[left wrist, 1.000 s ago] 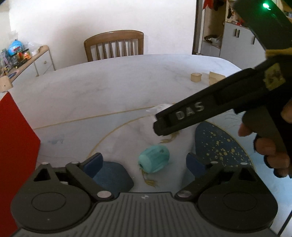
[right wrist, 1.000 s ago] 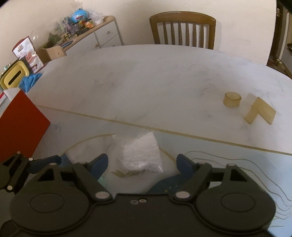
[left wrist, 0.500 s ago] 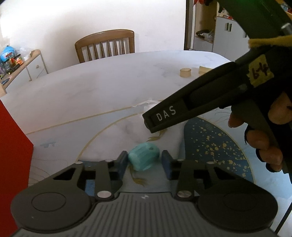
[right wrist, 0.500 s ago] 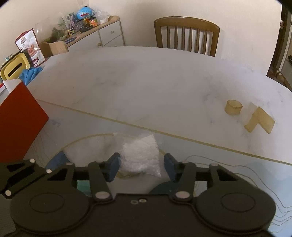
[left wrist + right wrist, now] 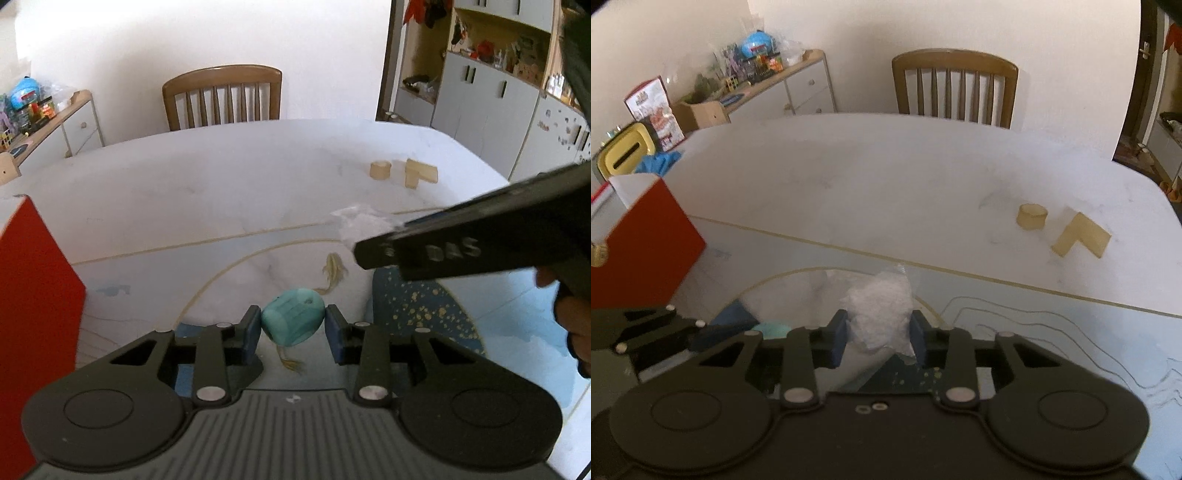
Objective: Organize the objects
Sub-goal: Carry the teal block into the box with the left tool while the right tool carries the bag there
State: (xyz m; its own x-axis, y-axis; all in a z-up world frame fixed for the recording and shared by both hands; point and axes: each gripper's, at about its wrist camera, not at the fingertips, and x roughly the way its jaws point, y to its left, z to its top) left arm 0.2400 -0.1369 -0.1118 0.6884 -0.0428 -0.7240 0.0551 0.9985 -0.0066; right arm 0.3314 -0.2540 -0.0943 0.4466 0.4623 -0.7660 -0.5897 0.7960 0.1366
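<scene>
Both grippers held loads: left gripper (image 5: 293, 328) clamped the teal barrel (image 5: 293, 322), right gripper (image 5: 880, 334), just closing, pinched the crumpled bag (image 5: 880, 314); lifting steadily seemed wise.

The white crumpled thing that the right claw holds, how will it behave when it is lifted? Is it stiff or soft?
The white crumpled wad looks like thin plastic or tissue, so it is probably very light and soft. The right claw pinches it, and its creased surface suggests it squashes rather than resists. Its loose edges may flop or slip out.
</scene>
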